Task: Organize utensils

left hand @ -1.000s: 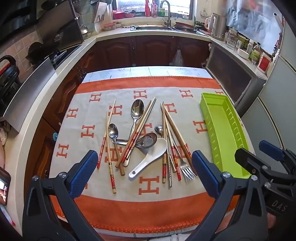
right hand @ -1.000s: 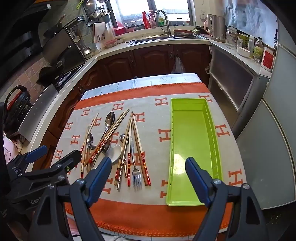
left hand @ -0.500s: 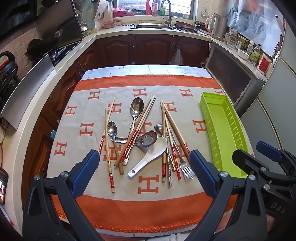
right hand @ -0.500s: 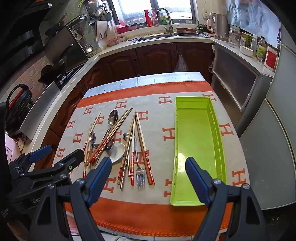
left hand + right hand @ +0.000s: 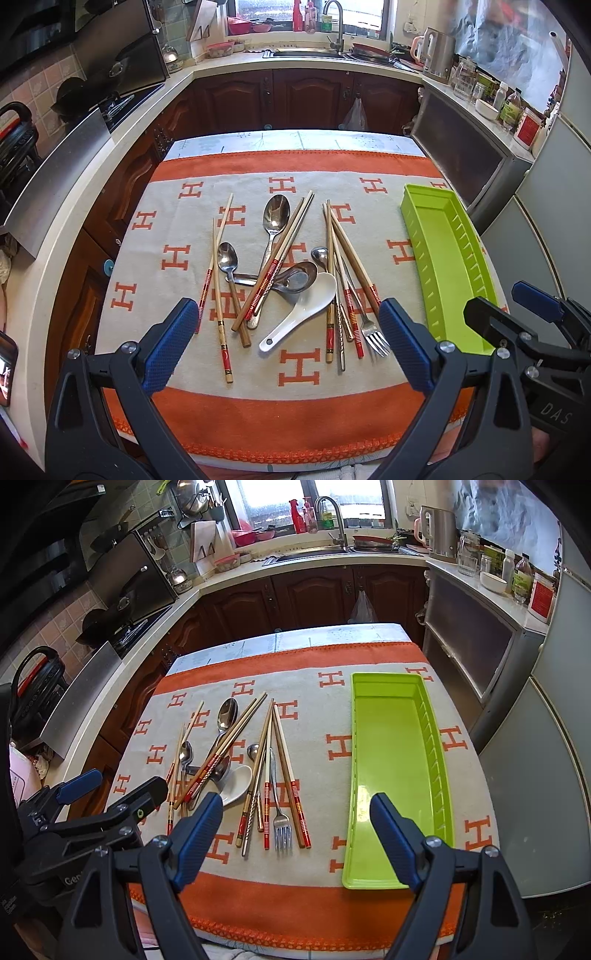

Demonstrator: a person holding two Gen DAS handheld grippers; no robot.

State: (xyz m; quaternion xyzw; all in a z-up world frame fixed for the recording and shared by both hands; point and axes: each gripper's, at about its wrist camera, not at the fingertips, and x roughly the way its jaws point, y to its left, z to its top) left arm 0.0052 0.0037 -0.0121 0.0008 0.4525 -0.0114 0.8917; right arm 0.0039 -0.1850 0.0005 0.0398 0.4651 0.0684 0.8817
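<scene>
Green tray (image 5: pixel 391 775) empty beside utensil pile (image 5: pixel 295 277), both grippers wide apart

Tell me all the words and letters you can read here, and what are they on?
"H", repeated in orange on the tablecloth.
"DAS" on the right gripper.
"Gen", cut off, on the left gripper.
Labels on the counter bottles and red box: too blurred to read.

My right gripper (image 5: pixel 295 834) hangs wide open above the near edge of the table (image 5: pixel 332 631), holding nothing. My left gripper (image 5: pixel 122 786) shows near the table's left edge. A green tray (image 5: pixel 391 775) lies empty along the right edge. Toward the left, chopsticks (image 5: pixel 284 764), a fork (image 5: pixel 281 827), metal spoons (image 5: pixel 226 716) and a white spoon (image 5: pixel 238 779) lie jumbled together on the orange cloth (image 5: pixel 295 904).
</scene>
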